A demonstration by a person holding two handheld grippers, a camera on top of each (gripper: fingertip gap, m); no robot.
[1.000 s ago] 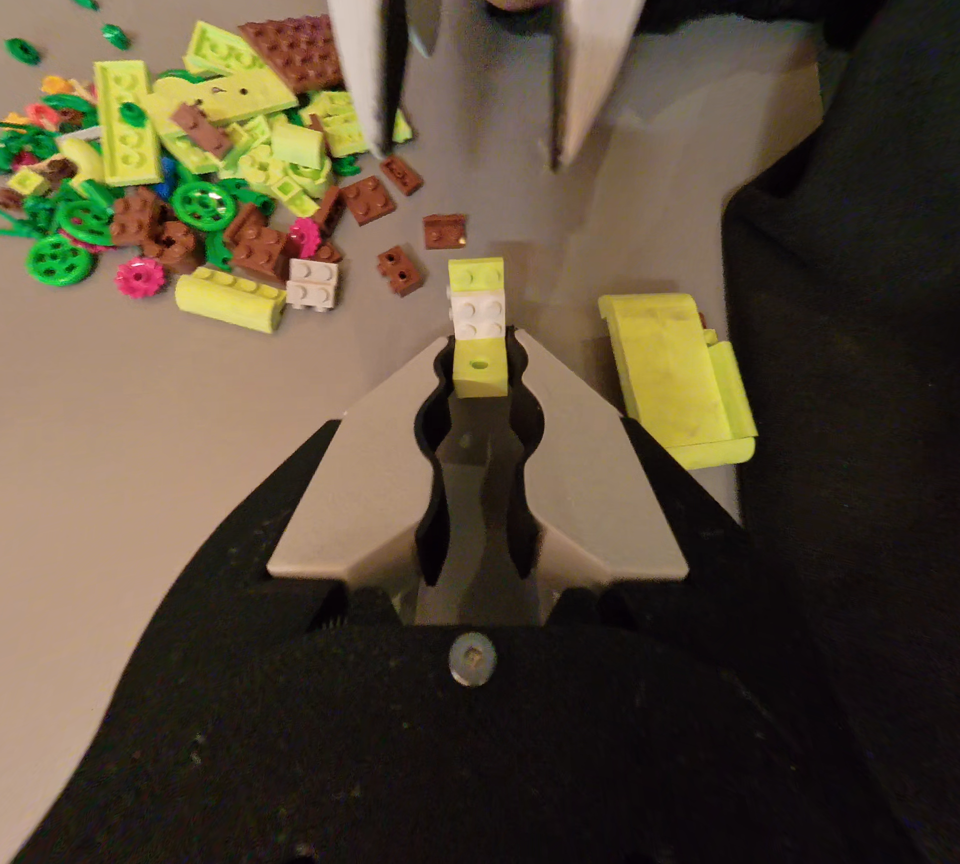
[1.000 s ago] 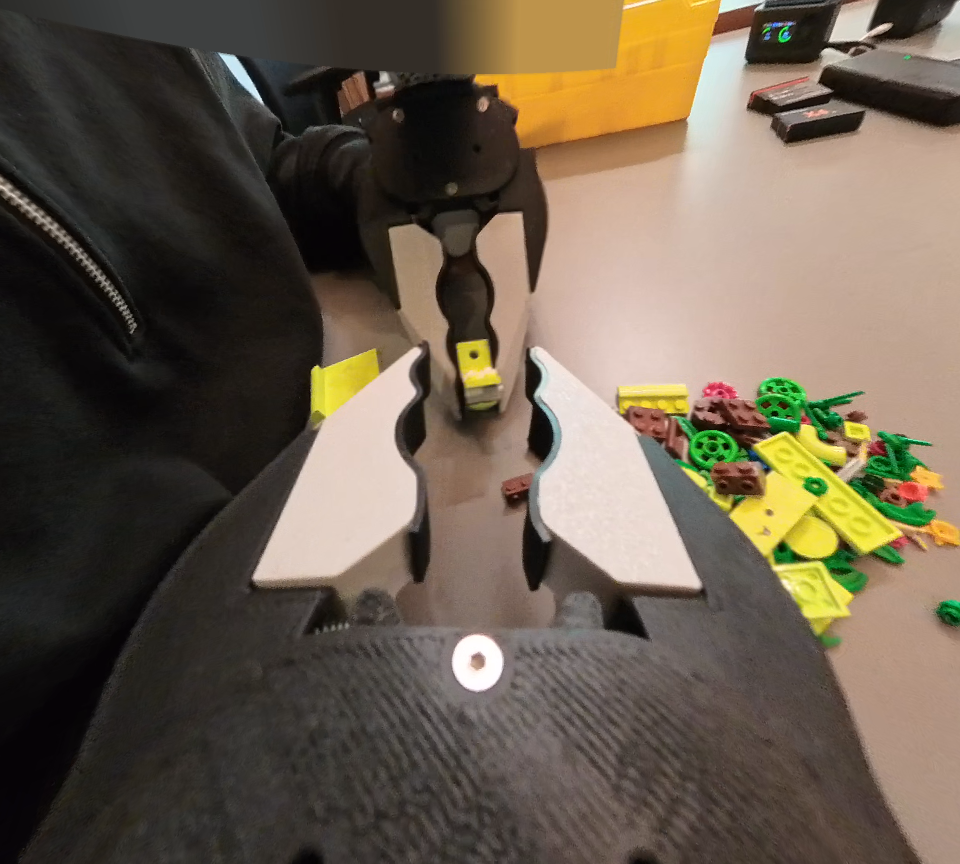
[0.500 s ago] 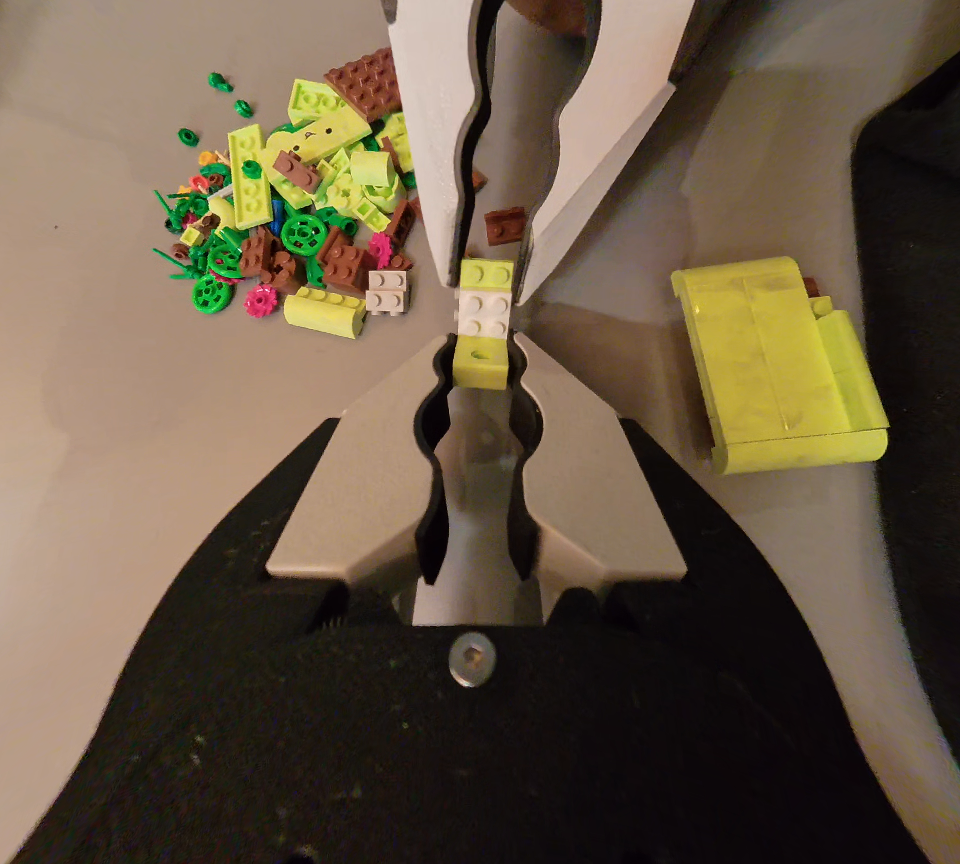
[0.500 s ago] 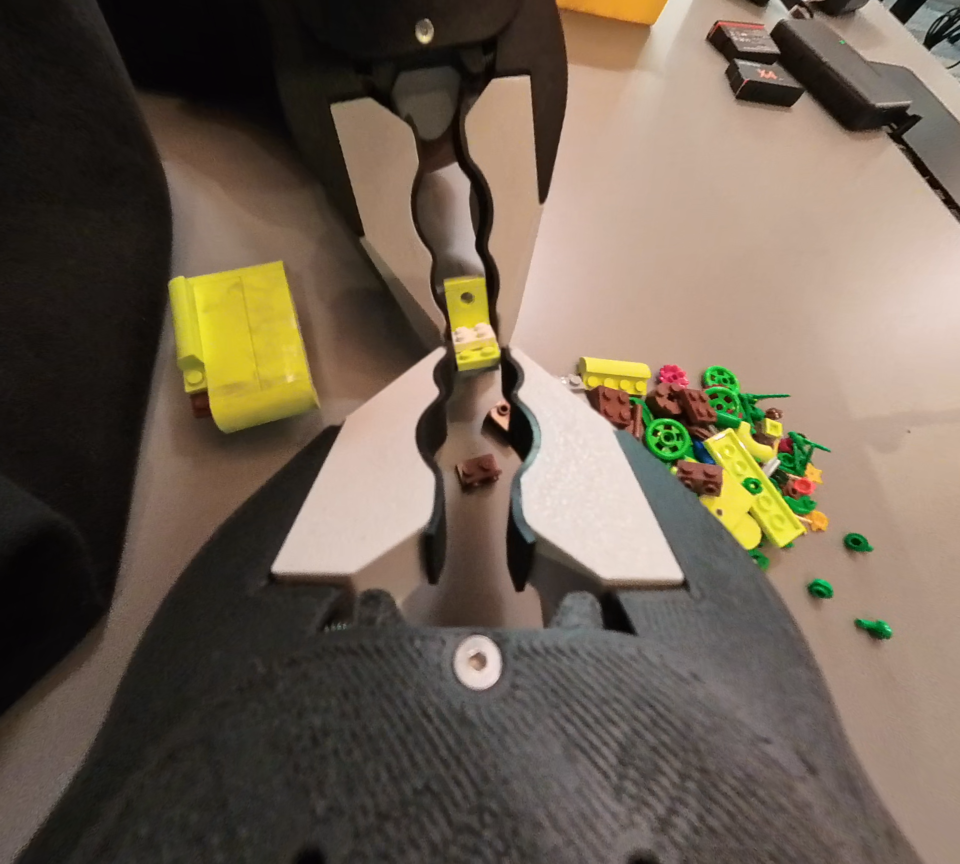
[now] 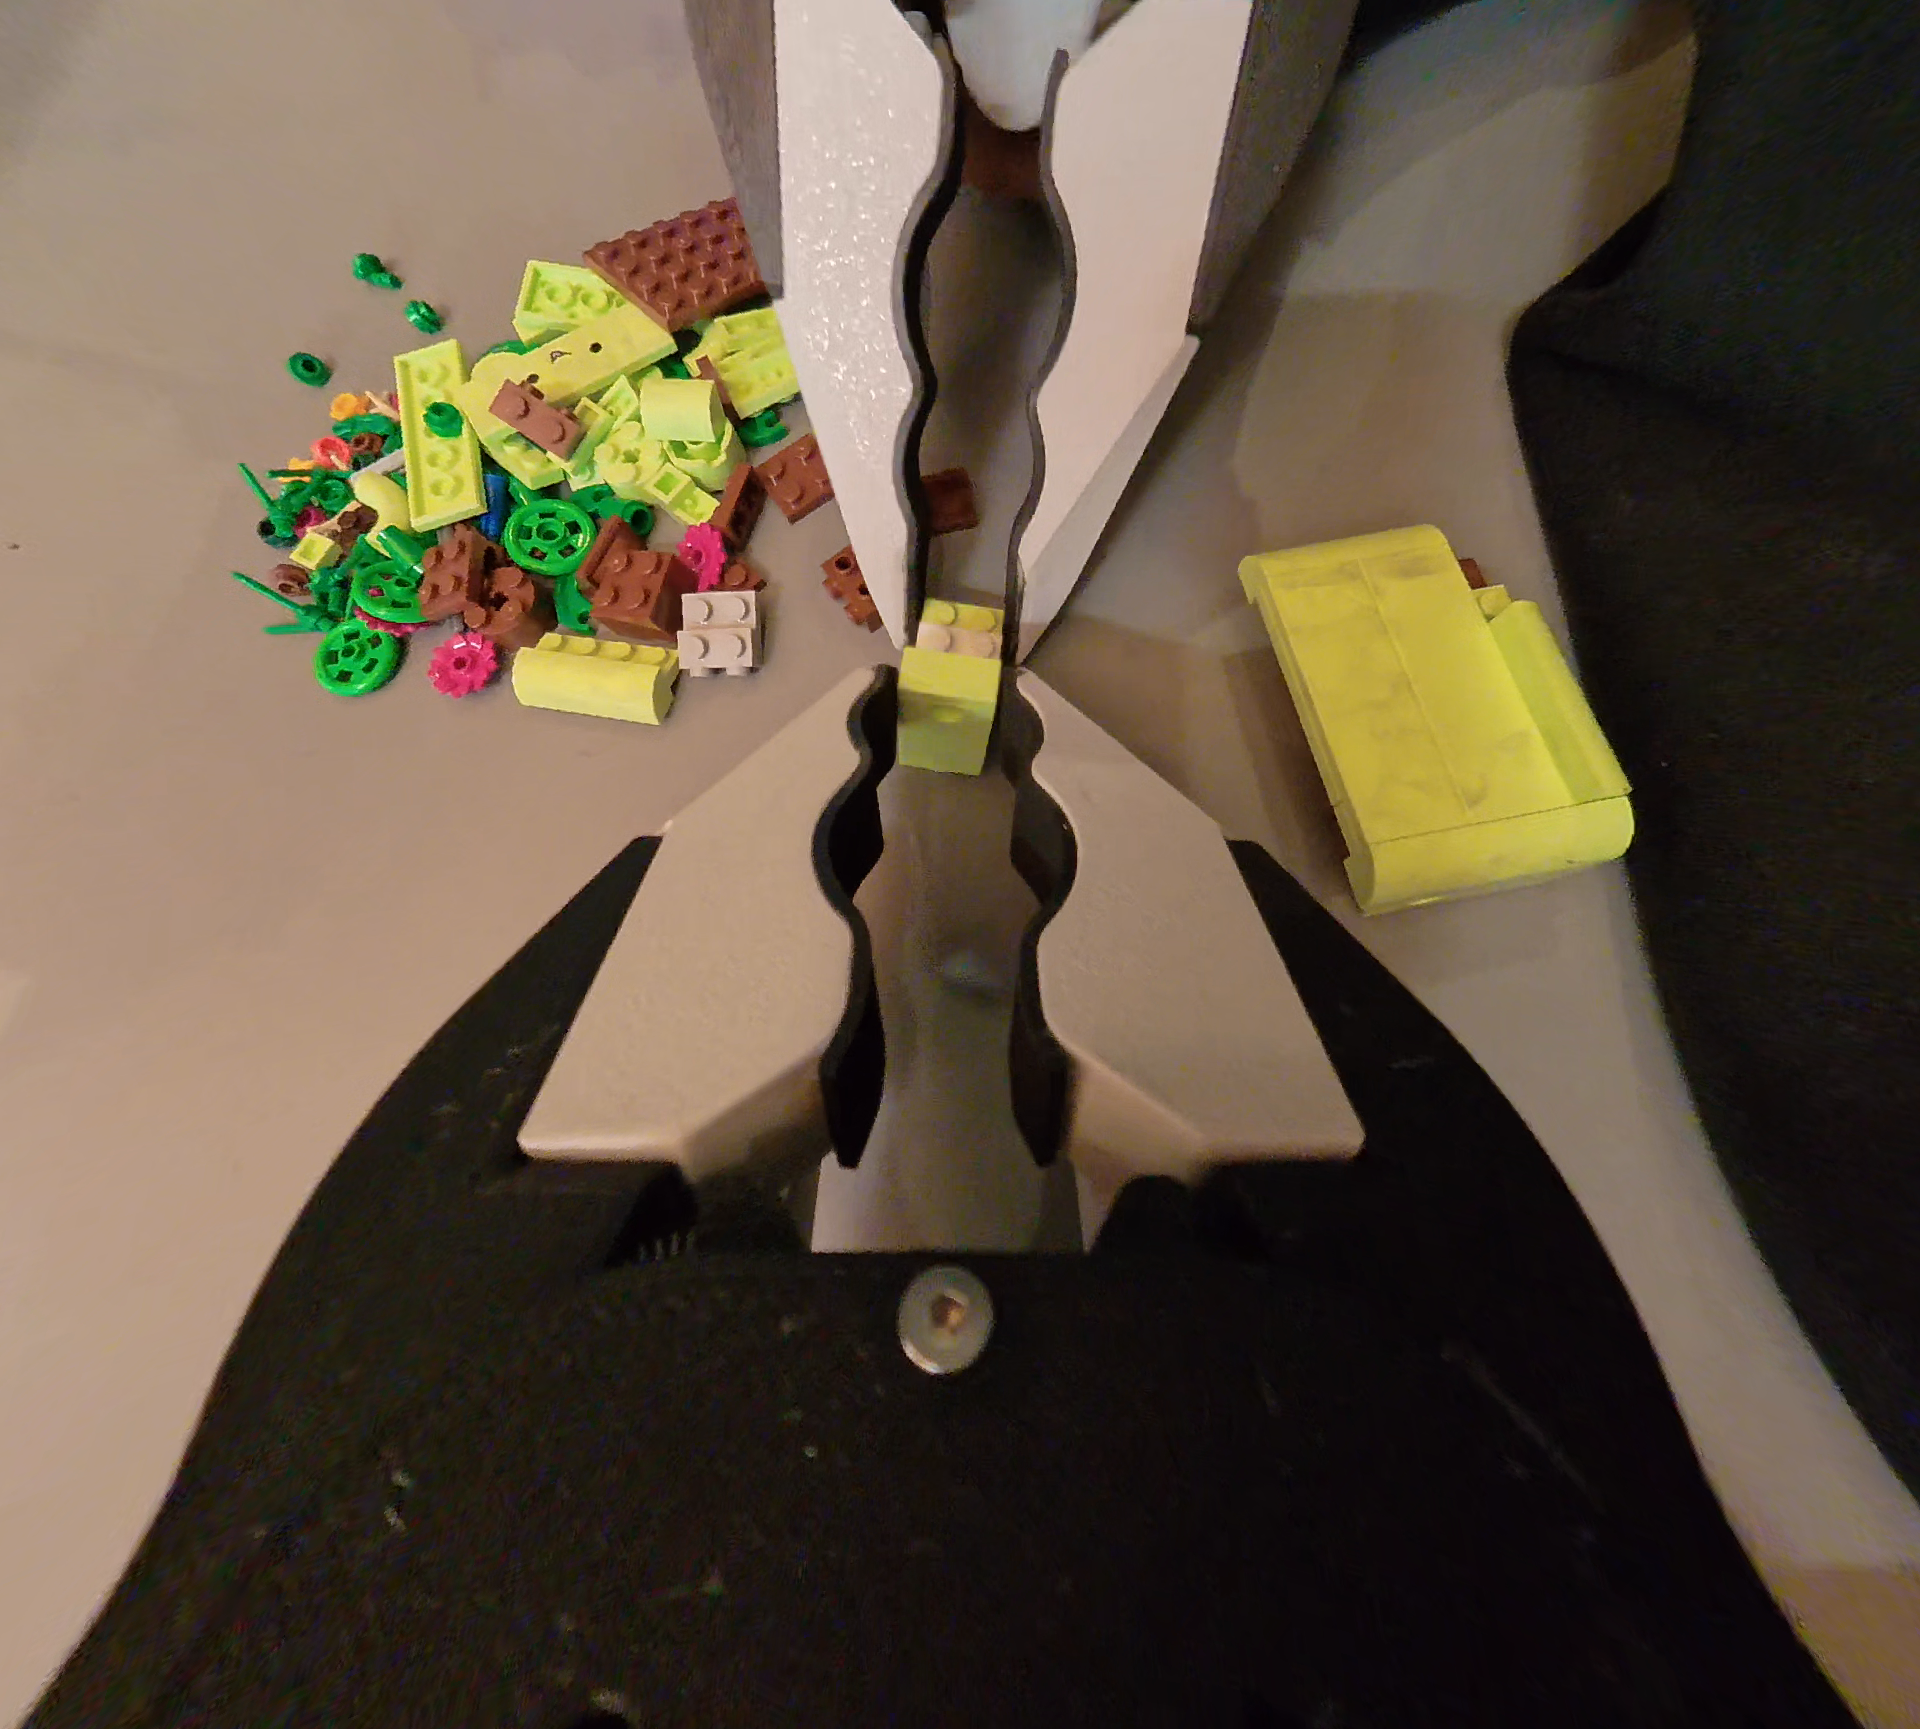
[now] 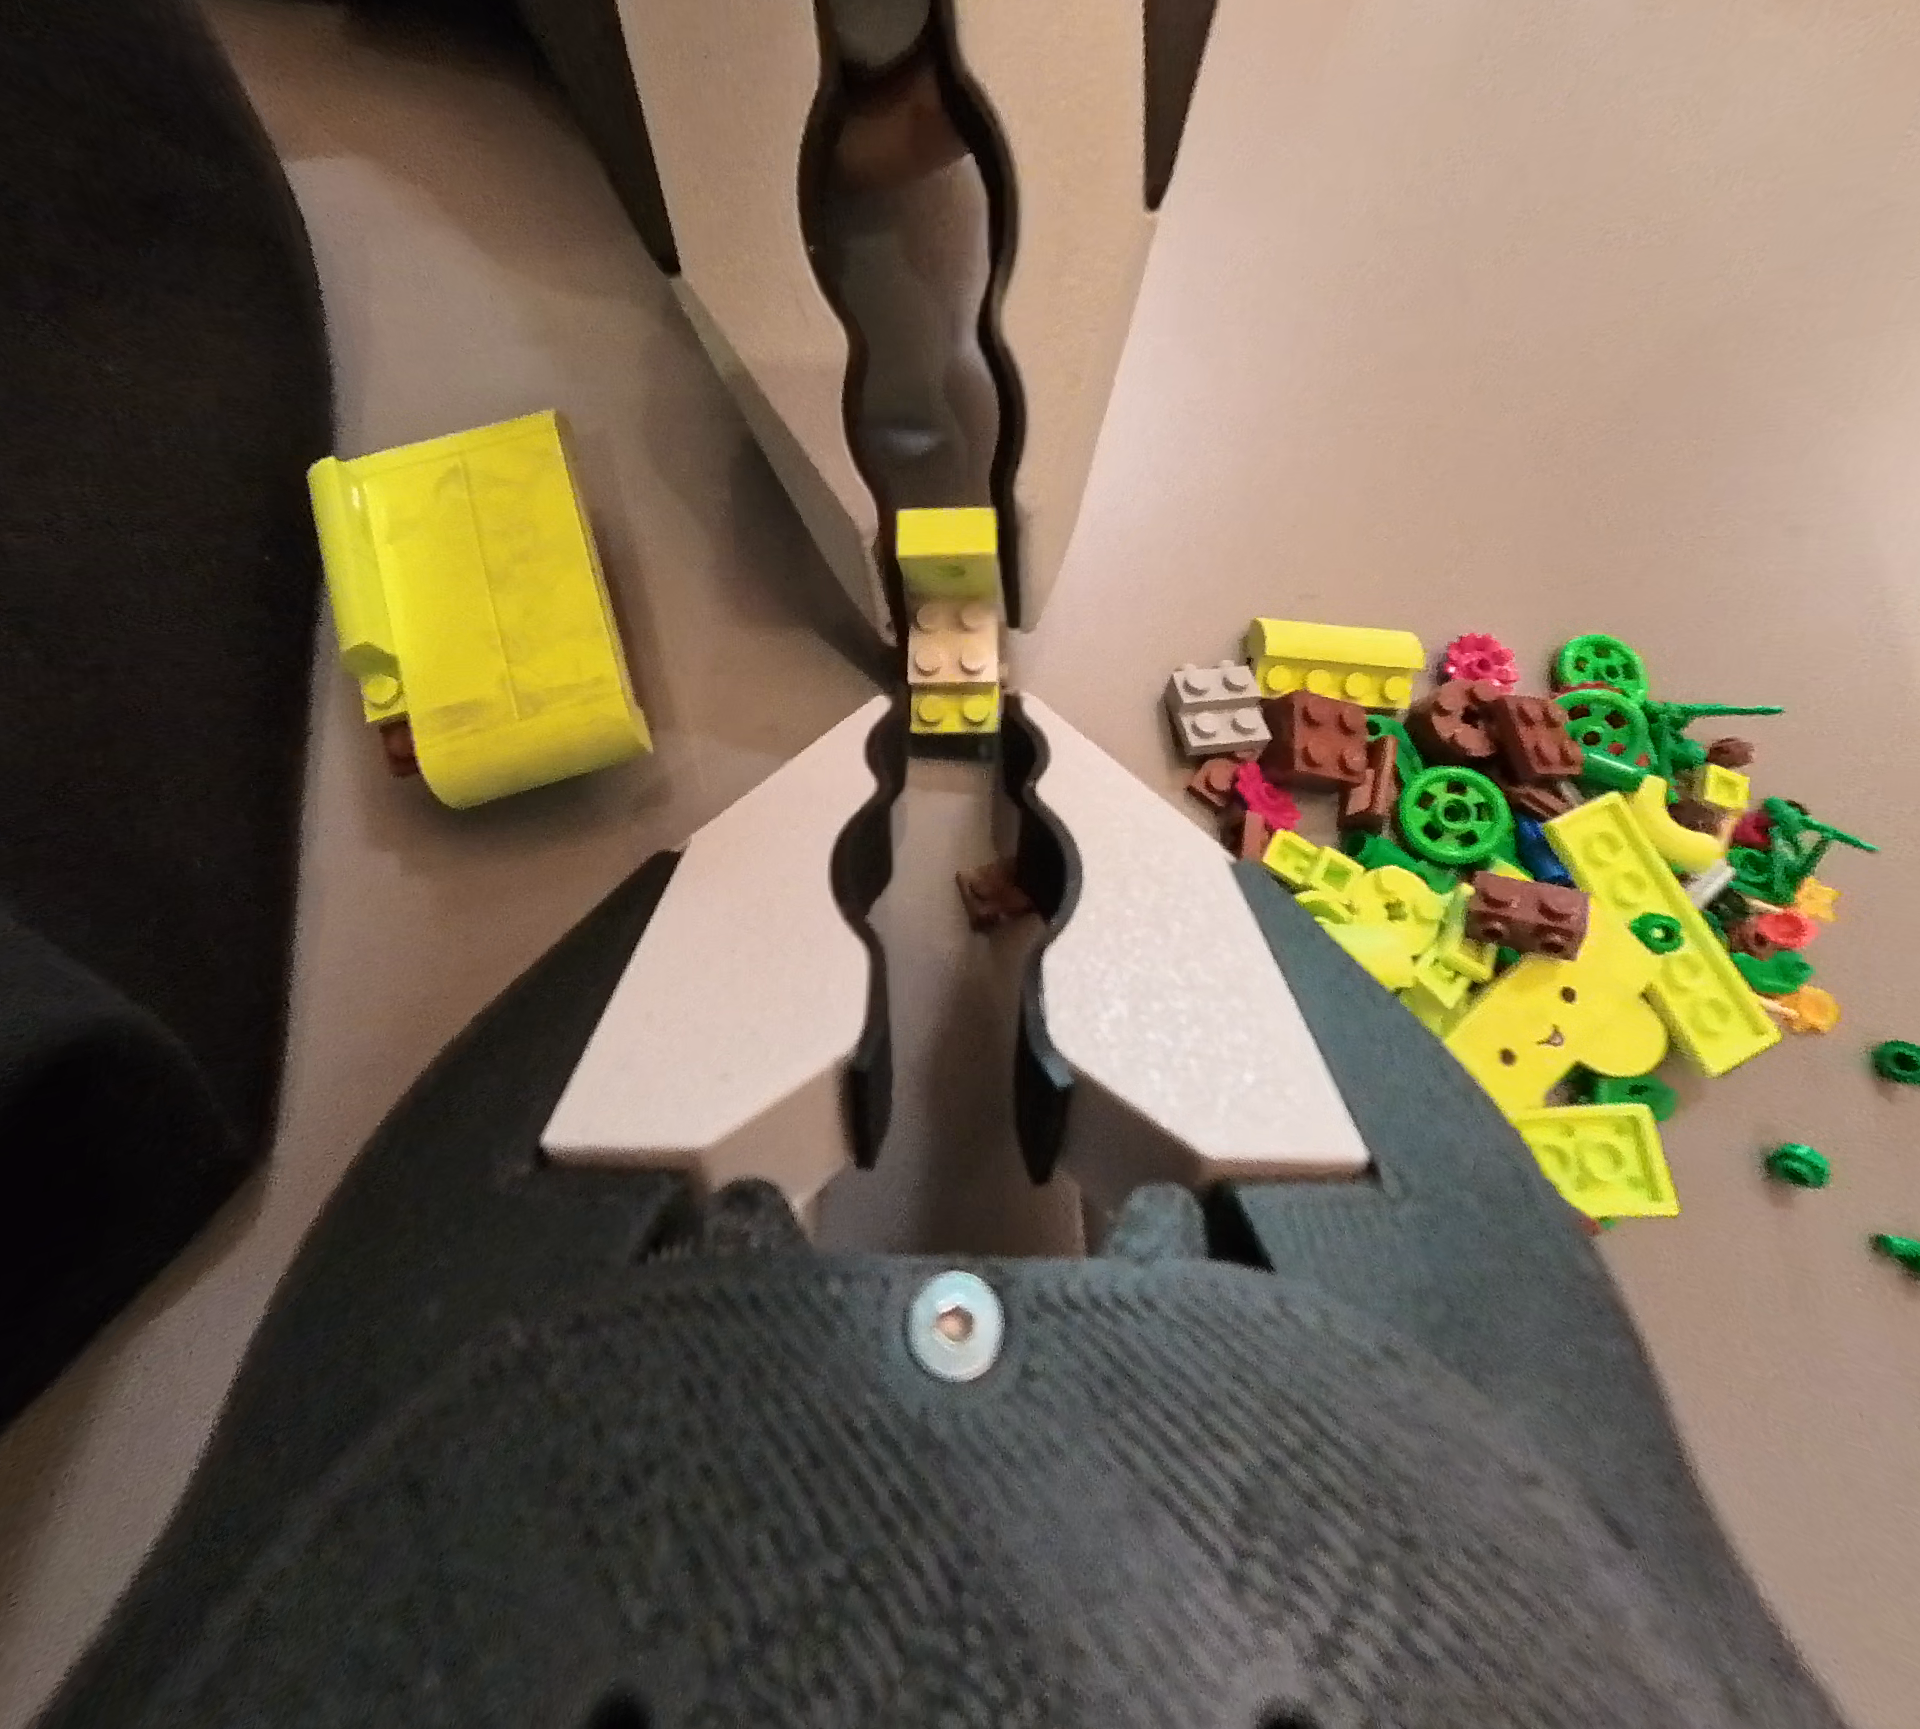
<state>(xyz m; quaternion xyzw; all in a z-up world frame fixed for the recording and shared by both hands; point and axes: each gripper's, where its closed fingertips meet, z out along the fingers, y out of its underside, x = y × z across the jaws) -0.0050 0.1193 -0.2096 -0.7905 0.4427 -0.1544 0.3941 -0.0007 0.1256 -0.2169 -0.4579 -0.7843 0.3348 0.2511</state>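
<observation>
A small brick stack (image 5: 940,713), lime, pale, then lime, is held above the grey table between both grippers. My left gripper (image 5: 948,692) is shut on its near lime brick. My right gripper (image 5: 964,640) comes in from the top, tip to tip with the left one, and its jaws sit against the sides of the far lime brick. In the right wrist view, my right gripper (image 6: 951,713) grips the lime end of the stack (image 6: 954,656). The left gripper (image 6: 948,630) holds the other end from above.
A pile of loose bricks (image 5: 540,516), lime, brown, green and pink, lies left of the grippers, and on the right in the right wrist view (image 6: 1507,848). A built lime block (image 5: 1434,723) (image 6: 468,599) lies on the other side, beside a dark sleeve (image 5: 1766,536).
My right gripper has moved in from farther off, narrowed its jaws and come onto the free end of the stack. The left gripper has kept its hold throughout.
</observation>
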